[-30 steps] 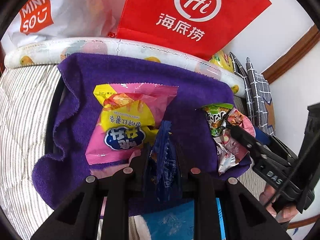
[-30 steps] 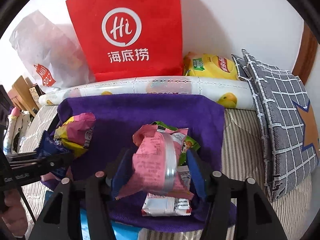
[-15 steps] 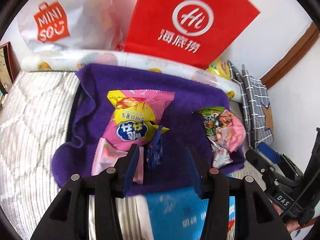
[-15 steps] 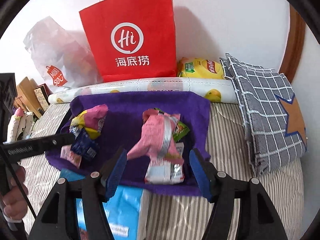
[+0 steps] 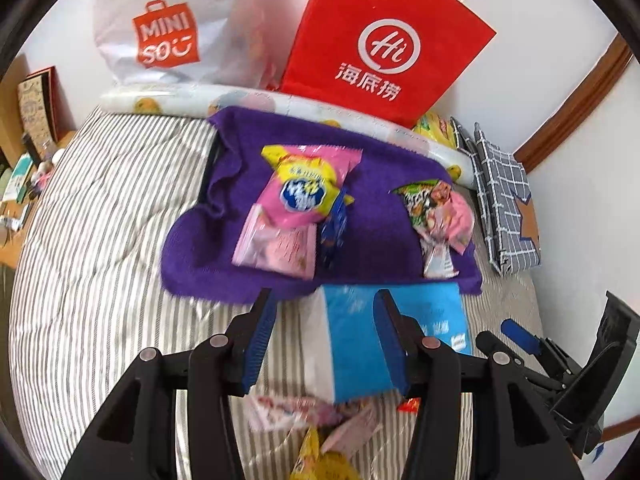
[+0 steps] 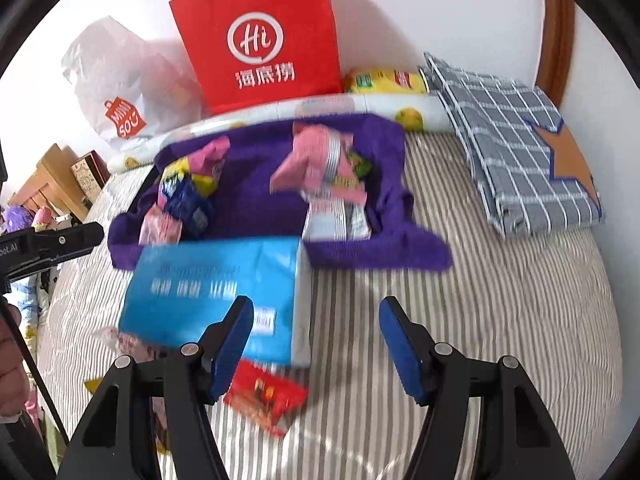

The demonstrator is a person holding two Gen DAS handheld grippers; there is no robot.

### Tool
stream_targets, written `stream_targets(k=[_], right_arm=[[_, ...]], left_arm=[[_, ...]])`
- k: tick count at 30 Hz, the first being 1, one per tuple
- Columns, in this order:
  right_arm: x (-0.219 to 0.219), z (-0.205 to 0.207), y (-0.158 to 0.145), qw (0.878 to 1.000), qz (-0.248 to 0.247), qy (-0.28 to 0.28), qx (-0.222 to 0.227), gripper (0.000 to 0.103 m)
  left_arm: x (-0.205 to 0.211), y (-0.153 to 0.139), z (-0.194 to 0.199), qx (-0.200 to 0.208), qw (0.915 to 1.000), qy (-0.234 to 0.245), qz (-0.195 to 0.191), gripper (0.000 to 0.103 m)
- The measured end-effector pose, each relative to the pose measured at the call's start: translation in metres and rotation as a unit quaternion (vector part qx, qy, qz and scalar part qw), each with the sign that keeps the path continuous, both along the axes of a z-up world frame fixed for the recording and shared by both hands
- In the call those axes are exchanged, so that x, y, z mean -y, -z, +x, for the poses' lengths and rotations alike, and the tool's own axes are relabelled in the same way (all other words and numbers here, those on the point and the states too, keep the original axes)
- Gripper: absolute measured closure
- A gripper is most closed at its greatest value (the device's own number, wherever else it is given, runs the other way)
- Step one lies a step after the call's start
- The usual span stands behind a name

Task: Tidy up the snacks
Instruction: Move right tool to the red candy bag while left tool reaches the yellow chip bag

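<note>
Both the left gripper point(image 5: 325, 334) and right gripper point(image 6: 316, 340) have just been opening and stand open, nothing between the jaws. The snack packets point(image 5: 304, 196) lie on the purple towel point(image 5: 208, 248), behind the blue box point(image 6: 216, 276).

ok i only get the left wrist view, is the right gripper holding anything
observer: No. The right gripper has just been opening its jaws. They stand open with only the grey striped bedding between them.
operator: anything loose near it
observer: Yes, a flat red plastic snack packet lies on the bedding by the finger on the left of that view, just below the blue cardboard box.
operator: and further back
observer: A yellow plastic snack bag lies on its side against the wall, right of the tall red paper bag.
</note>
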State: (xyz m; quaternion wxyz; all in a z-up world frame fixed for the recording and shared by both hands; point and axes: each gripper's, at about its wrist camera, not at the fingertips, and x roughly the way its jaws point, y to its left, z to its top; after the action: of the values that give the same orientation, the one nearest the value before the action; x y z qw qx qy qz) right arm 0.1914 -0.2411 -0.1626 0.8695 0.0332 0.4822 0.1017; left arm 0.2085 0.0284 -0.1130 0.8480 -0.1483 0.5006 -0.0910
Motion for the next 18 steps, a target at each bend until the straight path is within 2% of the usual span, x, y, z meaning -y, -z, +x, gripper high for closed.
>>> stream_targets(k=[8,18], right_arm=[[-0.008,-0.036,0.012,1.000,0.019,0.005,-0.024,0.039],[-0.021,-0.054,0.018,0.999,0.018,0.003,-0.033,0.039]], left_arm=[[-0.001,0.007,-0.035,-0.009,0.9999,0.012,0.003,0.053],[-0.013,0.008,-0.064,-0.007,0.9999,0.011,0.000,0.053]])
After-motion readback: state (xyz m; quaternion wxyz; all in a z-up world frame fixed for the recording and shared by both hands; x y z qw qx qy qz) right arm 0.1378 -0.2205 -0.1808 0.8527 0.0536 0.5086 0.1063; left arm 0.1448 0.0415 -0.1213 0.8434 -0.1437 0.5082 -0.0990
